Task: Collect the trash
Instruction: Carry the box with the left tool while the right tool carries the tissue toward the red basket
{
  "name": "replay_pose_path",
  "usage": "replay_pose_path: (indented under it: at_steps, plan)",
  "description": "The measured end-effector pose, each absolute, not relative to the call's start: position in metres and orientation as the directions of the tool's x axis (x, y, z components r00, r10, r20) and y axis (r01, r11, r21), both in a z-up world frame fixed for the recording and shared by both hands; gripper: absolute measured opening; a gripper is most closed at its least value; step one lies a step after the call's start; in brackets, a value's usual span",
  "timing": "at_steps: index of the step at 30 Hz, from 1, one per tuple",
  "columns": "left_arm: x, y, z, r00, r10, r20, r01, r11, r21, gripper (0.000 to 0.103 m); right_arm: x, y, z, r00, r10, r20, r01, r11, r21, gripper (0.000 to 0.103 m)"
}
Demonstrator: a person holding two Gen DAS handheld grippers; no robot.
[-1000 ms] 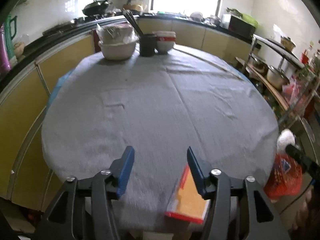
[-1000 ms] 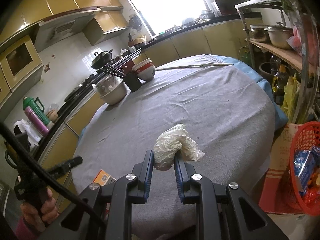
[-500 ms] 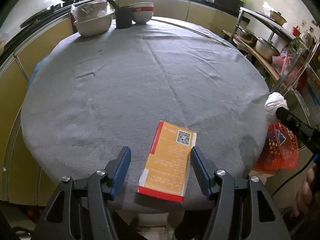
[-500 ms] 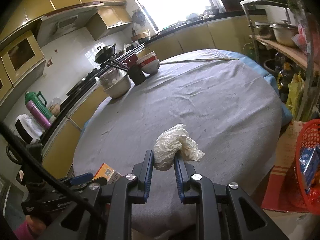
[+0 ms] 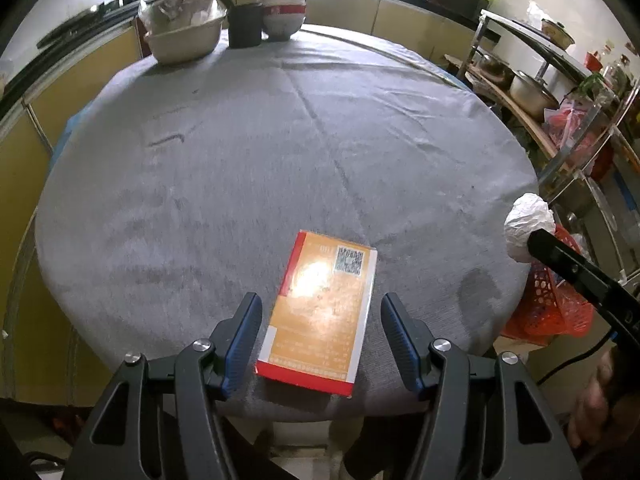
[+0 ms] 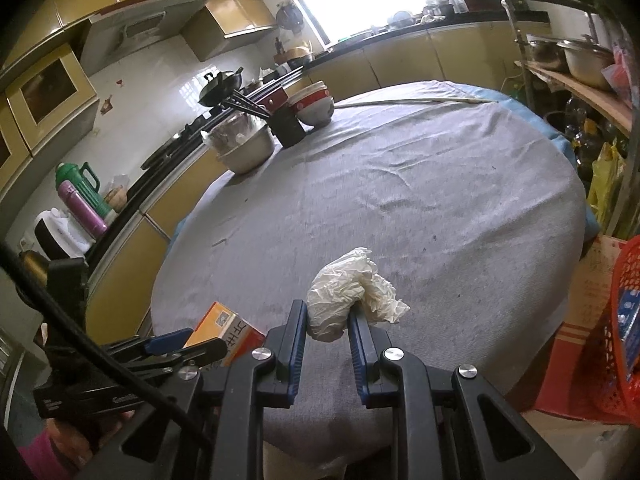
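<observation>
- Jaws of the left gripper stand apart, one on each side of the orange box; neither pad touches the box; the box lies flat near the table's near edge.
- Right gripper is clamped on the crumpled white wrapper; the wrapper sits above the grey tablecloth.
- Red basket stands beside the table at the right; it holds packaging.
- Bowls and a dark cup stand at the table's far edge.
</observation>
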State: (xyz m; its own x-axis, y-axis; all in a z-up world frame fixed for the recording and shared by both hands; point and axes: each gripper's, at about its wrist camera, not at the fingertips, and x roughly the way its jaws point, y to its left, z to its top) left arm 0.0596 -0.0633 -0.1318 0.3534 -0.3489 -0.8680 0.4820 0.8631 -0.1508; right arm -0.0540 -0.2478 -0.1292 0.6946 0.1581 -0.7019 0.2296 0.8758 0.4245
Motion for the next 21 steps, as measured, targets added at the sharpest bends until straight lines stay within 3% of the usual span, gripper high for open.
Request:
replay_pose_path:
  at_steps: [8, 12, 21]
  plan:
    - [0.0598, -0.064, -0.1304, 0.372, -0.35, -0.86, 0.484, 0.863, -0.142, 0.062, -0.0499, -0.2423, -0.1321, 0.685, 0.17, -0.708, 0.218, 0.88, 0.422, 0.023]
    - [0.0614, -0.0656, -0.1343, 0.357, -0.35, -0.866, 0.488, 0.86, -0.147, 0.052, -0.0491, -0.241, -0.1338, 0.681, 0.175, -0.711, 0.215, 0.88, 0.423, 0.023]
    - [0.0619, -0.0632, -0.1339, 0.37, -0.36, -0.857, 0.475, 0.866, -0.158, 0.05, -0.0477, -0.2425, -0.1342, 0.683, 0.176, -0.709, 0.217, 0.878, 0.427, 0.023]
